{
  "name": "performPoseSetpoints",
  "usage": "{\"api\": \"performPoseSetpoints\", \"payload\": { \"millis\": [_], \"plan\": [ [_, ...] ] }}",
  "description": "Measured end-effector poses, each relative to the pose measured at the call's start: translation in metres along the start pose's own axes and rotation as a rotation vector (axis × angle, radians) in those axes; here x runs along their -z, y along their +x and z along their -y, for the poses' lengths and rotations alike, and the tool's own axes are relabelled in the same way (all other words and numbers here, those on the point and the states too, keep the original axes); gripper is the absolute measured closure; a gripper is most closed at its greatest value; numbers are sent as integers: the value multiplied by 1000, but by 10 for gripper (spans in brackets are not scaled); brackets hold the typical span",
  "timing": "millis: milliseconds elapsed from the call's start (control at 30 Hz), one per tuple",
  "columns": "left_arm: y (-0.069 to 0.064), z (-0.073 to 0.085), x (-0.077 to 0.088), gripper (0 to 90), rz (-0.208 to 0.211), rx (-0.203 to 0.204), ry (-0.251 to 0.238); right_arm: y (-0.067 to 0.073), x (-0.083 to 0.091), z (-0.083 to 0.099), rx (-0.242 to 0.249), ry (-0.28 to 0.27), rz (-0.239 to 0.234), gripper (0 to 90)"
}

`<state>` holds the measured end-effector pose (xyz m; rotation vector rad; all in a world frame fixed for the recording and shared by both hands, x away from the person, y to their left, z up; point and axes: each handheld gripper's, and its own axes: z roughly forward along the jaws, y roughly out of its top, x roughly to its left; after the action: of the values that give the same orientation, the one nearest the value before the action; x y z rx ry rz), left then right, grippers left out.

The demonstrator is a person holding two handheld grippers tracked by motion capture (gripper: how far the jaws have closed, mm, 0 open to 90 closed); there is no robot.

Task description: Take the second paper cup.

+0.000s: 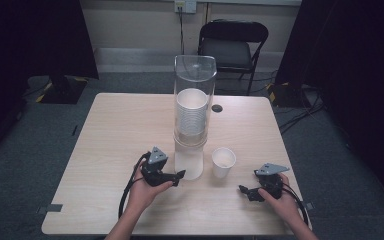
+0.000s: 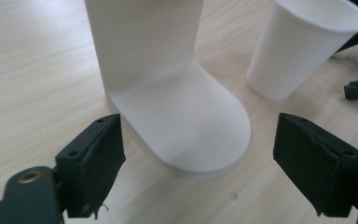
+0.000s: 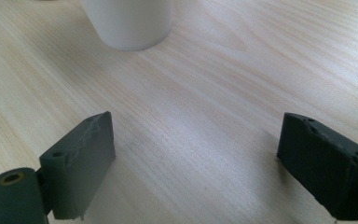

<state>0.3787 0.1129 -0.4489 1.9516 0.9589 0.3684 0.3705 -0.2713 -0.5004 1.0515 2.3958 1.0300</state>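
Light wood table (image 1: 115, 150) on grey carpet (image 1: 30, 160) (chair (image 1: 232, 47) behind).

Left hand-held gripper (image 1: 180, 176) jaws wide, empty; right hand-held gripper (image 1: 243, 190) likewise, apparently low.

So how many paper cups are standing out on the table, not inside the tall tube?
1. The loose paper cup stands upright on the table, just right of the dispenser. A stack of cups sits inside the tube; I can't count those.
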Motion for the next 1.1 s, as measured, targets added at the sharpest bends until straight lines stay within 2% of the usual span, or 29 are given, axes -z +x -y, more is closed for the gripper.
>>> {"api": "performPoseSetpoints", "payload": {
  "millis": [100,200,267,367,533,567,667,700,733,767,800,833,933,1000,1033,1100],
  "plan": [
    [-1,-7,0,178,-3,1,-20,0,0,0,0,0,0,105],
    [-2,-20,-1,185,10,-17,-43,0,0,0,0,0,0,104],
    [-2,-31,-1,185,4,-11,-54,0,0,0,-1,0,0,104],
    [0,-37,-2,189,12,10,-52,0,0,0,0,0,0,104],
    [2,-50,-7,222,36,34,-112,0,0,0,0,0,1,104],
    [2,-50,-7,224,36,34,-112,0,0,0,0,0,1,104],
    [-1,-56,-9,226,32,-1,-106,0,0,0,-1,1,0,104],
    [-4,-58,-10,226,39,11,-130,0,0,0,0,0,0,104],
    [-4,-60,-10,228,35,-18,-123,0,0,0,0,0,0,104],
    [-6,-61,-12,228,33,-15,-131,0,0,0,0,0,0,104],
    [-7,-62,-13,227,29,-12,-118,0,0,0,0,0,0,104],
    [-7,-62,-16,231,29,-14,-137,0,0,0,0,0,0,104],
    [-8,-63,-18,241,23,-27,-135,0,0,0,0,0,0,104],
    [-9,-62,-21,286,16,-33,-151,0,0,0,0,0,0,104],
    [-7,-61,-22,328,8,-52,-148,0,0,0,1,0,2,104],
    [-7,-61,-23,339,14,-60,-155,0,0,0,0,0,0,104]
  ]
}}
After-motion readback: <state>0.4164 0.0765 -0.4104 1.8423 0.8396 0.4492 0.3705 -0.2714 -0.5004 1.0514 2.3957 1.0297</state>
